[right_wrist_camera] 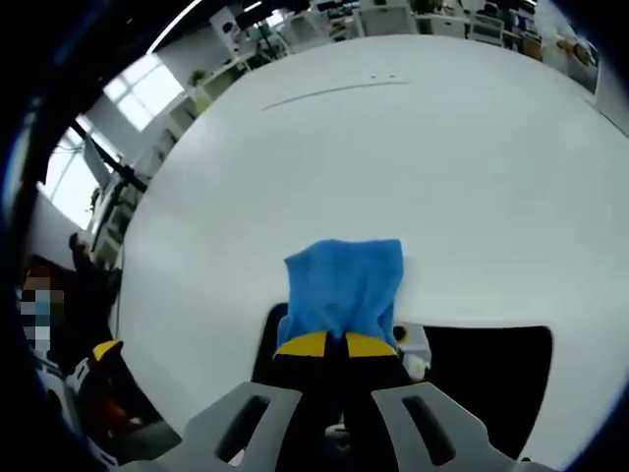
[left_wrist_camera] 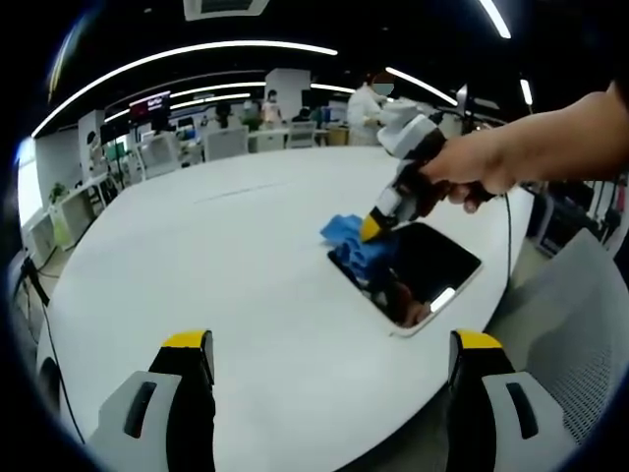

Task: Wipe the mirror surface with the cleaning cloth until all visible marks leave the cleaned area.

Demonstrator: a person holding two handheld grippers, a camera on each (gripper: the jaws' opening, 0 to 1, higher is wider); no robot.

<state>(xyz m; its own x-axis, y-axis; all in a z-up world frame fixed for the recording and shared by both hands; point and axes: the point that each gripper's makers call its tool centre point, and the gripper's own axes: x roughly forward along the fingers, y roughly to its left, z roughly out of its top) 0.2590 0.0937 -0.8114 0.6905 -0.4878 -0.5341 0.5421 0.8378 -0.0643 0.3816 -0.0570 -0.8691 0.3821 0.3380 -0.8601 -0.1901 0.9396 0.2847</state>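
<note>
White table (left_wrist_camera: 226, 265): cloth-gripping right claw (right_wrist_camera: 328, 345).

Showing: one mirror (left_wrist_camera: 425, 267), one blue cloth (right_wrist_camera: 344, 287) lying just ahead of the right gripper (right_wrist_camera: 328, 344), two grippers, one table (left_wrist_camera: 216, 265).

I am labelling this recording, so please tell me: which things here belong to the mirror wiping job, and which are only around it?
For the job:
- blue cleaning cloth, pinched in the right gripper
- mirror, flat on the white table
- left gripper, open, held back over the table

Only around:
- grey chair beside the table
- office desks and chairs far behind
</note>
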